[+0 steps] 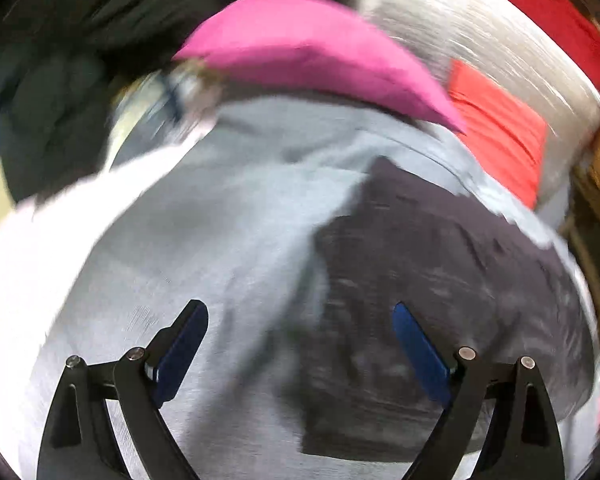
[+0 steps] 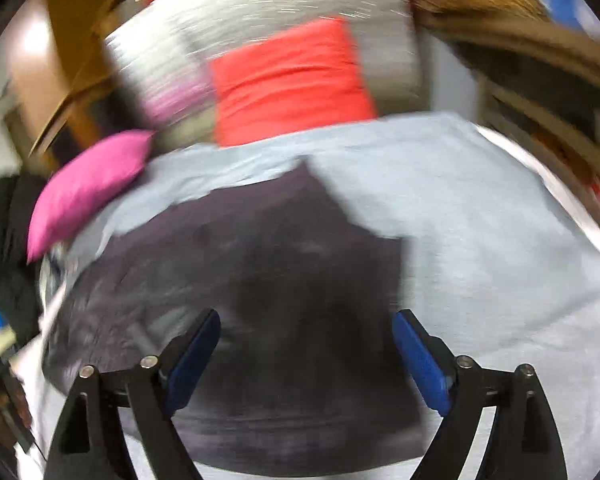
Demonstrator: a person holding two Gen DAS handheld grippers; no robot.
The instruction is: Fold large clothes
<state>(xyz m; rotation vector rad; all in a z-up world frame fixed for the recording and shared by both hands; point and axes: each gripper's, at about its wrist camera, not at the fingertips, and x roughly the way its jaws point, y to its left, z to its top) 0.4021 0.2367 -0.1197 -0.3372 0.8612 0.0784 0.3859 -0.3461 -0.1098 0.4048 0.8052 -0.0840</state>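
The dark garment (image 2: 260,300) lies partly folded ahead of both jaws, which are spread and empty; more folds likely remain.

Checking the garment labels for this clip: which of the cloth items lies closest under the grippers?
The dark grey garment, spread flat on the pale sheet. The pink pillow and red folded cloth lie farther back.

You see a dark grey garment (image 2: 260,272) lying flat and partly folded on the light grey sheet (image 2: 480,208).
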